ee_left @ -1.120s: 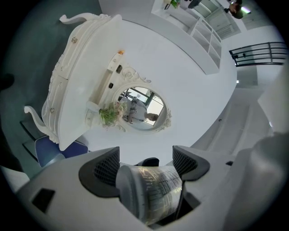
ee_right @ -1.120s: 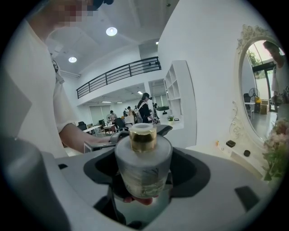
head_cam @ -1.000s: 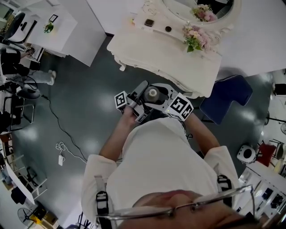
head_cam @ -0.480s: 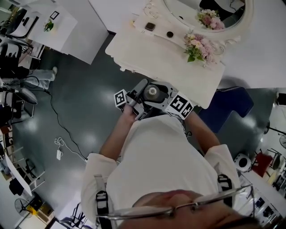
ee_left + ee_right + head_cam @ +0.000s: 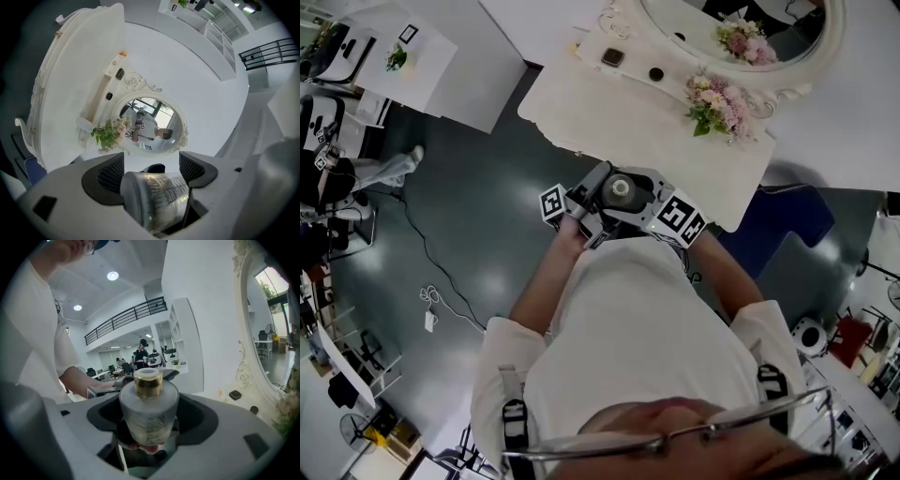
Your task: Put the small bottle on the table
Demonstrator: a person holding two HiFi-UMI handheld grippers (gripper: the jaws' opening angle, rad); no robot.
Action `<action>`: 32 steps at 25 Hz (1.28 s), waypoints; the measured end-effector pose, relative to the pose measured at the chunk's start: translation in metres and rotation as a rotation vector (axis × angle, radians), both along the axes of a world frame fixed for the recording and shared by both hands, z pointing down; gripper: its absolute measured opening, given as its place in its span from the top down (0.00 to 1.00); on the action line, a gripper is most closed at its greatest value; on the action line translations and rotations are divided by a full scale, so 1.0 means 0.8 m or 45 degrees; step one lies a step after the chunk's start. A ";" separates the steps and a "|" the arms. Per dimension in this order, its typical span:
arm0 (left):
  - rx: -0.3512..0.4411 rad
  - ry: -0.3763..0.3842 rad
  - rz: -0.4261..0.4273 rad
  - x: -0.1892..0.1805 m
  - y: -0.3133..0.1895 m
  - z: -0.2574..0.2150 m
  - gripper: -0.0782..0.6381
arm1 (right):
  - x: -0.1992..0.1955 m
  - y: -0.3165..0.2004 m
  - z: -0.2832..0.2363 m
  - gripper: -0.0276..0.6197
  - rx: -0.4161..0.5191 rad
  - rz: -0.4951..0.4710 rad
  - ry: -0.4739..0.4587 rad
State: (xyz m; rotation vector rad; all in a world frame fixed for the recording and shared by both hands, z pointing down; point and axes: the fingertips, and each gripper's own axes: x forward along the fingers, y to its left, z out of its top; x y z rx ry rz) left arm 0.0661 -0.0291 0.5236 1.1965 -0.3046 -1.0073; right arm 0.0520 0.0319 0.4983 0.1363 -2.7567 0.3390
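The small bottle (image 5: 621, 188) is a frosted cylinder with a gold neck, held upright in front of the person's chest, over the floor just short of the white table (image 5: 609, 103). My left gripper (image 5: 598, 186) and right gripper (image 5: 639, 195) meet around it from two sides. In the left gripper view the bottle (image 5: 157, 199) fills the gap between the jaws of the left gripper (image 5: 152, 171). In the right gripper view the bottle (image 5: 149, 413) stands between the jaws of the right gripper (image 5: 150, 401). Both look shut on it.
On the ornate white table stand an oval mirror (image 5: 741, 28), a bunch of flowers (image 5: 712, 98) and two small dark items (image 5: 612, 57). A blue seat (image 5: 778, 225) stands to the right of the table. Cables lie on the dark floor (image 5: 441, 300) at the left.
Both grippers, with the bottle between them, have moved a little nearer the table's front edge. The hold on the bottle looks the same.
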 end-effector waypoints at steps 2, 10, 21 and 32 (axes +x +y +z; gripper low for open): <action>0.002 0.004 0.019 -0.006 -0.009 0.001 0.38 | -0.008 -0.009 0.002 0.43 0.000 0.016 0.003; 0.009 -0.001 0.174 -0.034 -0.065 0.004 0.38 | -0.044 -0.068 0.004 0.43 0.006 0.171 -0.001; 0.046 0.005 0.408 -0.069 -0.135 0.008 0.38 | -0.092 -0.143 0.009 0.43 -0.034 0.393 0.003; 0.037 -0.048 0.591 -0.093 -0.180 0.041 0.38 | -0.111 -0.204 0.030 0.43 -0.044 0.613 0.061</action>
